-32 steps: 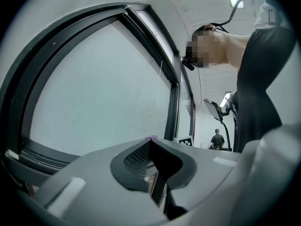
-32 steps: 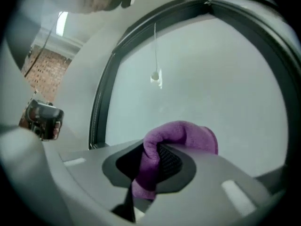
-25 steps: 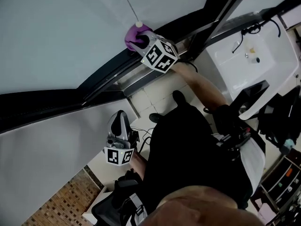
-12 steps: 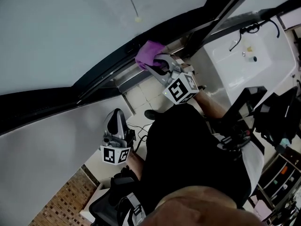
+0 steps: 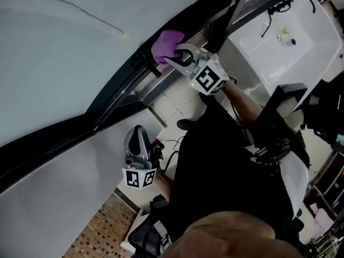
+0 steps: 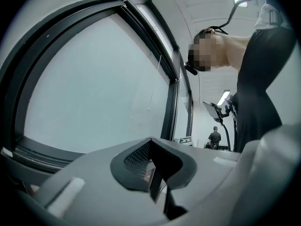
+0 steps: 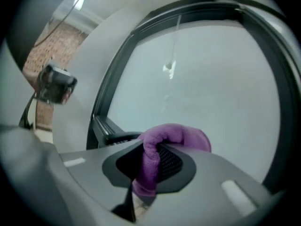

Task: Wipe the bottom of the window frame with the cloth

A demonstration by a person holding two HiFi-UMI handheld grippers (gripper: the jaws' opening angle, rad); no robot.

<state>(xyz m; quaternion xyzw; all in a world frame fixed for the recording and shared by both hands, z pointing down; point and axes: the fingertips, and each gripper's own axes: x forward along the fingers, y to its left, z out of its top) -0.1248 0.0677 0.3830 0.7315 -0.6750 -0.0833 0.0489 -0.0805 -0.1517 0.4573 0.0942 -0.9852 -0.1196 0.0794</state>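
Pressing the purple cloth onto the bottom of the window frame, the right gripper is in the middle of the wiping step. In the right gripper view its fingers are clamped on the cloth, a fold of which bulges out past the tips toward the frosted window pane. From the head view the wad sits on the dark lower rail, close to the upright post that divides the window, with a long run of rail stretching away down to the left.

The left gripper hangs low beside the person's body, well apart from the frame. Its fingers are closed together with nothing between them, and it seems to have no part in the job just now.

Much of the rail appears left to cover, though the pictures don't show which stretches are already clean. The next move calls for sliding the cloth along the rail with steady downward pressure, the grip tight enough that the cloth doesn't drag out, and the wad low in the channel rather than riding up onto the glass
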